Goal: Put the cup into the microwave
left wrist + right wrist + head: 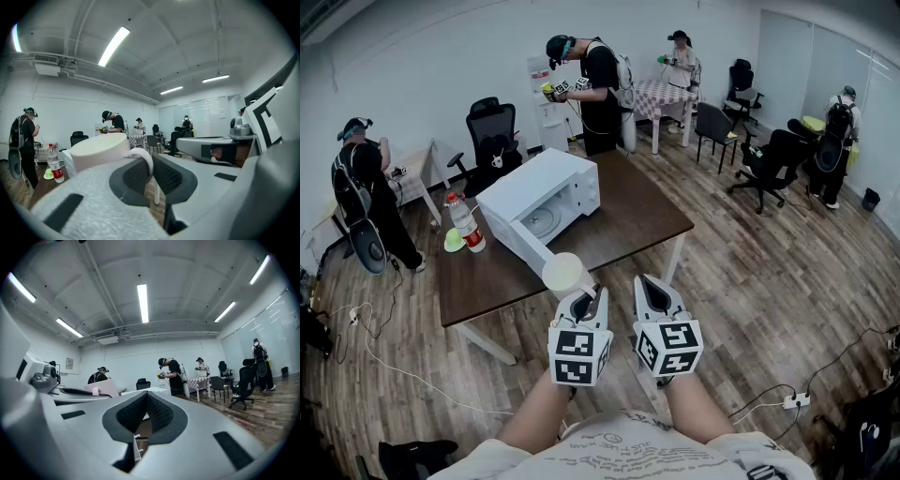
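Observation:
A cream cup (565, 274) hangs in the air just off the near edge of the brown table (637, 220). My left gripper (587, 298) is shut on the cup's handle. In the left gripper view the cup (99, 149) stands upright to the left of the jaws, and its handle (142, 158) is pinched between the dark pads. The white microwave (546, 197) sits on the table beyond the cup, door swung open and turntable showing. My right gripper (653, 291) is beside the left one, shut and empty; its pads (159, 413) meet with nothing between them.
A plastic bottle with a red label (465, 223) and a small green object (454, 240) stand left of the microwave. Several people work around the room. Office chairs (492, 141) and other tables line the walls. Cables and a power strip (794, 401) lie on the wooden floor.

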Demonstrator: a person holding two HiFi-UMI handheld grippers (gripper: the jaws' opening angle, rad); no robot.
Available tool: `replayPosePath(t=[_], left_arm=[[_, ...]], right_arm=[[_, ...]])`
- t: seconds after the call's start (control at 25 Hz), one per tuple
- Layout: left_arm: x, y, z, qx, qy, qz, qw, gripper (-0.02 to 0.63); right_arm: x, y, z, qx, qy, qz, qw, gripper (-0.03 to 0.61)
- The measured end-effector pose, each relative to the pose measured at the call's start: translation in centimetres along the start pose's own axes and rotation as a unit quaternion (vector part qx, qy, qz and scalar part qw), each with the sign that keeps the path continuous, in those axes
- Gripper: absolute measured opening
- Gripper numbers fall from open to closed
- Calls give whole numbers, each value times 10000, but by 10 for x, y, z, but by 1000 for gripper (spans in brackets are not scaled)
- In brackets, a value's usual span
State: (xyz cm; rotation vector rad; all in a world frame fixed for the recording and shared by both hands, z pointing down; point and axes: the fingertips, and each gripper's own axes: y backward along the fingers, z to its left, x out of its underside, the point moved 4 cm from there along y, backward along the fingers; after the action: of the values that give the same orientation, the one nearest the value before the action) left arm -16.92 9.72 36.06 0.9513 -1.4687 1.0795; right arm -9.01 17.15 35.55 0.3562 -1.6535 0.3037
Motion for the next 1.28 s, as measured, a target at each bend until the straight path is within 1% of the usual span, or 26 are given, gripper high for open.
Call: replayPosePath(t=[0.16, 0.28, 0.56, 0.72, 0.88, 1.08, 1.28], left_arm=[[1, -11, -14, -28, -4, 11, 10000, 29], [1, -22, -24, -42, 2, 14, 10000, 29], [-1, -44, -49, -128, 108, 0, 9999, 29], [3, -57, -60, -126, 94, 7, 9999, 29], [4, -68, -64, -100, 89, 39, 9999, 29], [6, -88, -64, -89, 180, 68, 9998, 29], [8, -115, -56, -47, 187, 94, 9998, 29]], right_arm=[[2, 5, -16, -49, -25, -9, 10000, 8], [3, 8, -30, -8, -86, -19, 10000, 8], [3, 18, -61, -68, 19, 96, 9999, 8], [10, 19, -76, -76, -41, 154, 9998, 8], [13, 17, -86, -74, -77, 195, 9998, 9], [19, 11, -99, -93, 21, 334, 9994, 8], [21, -10, -110, -104, 43, 258, 9996, 9]])
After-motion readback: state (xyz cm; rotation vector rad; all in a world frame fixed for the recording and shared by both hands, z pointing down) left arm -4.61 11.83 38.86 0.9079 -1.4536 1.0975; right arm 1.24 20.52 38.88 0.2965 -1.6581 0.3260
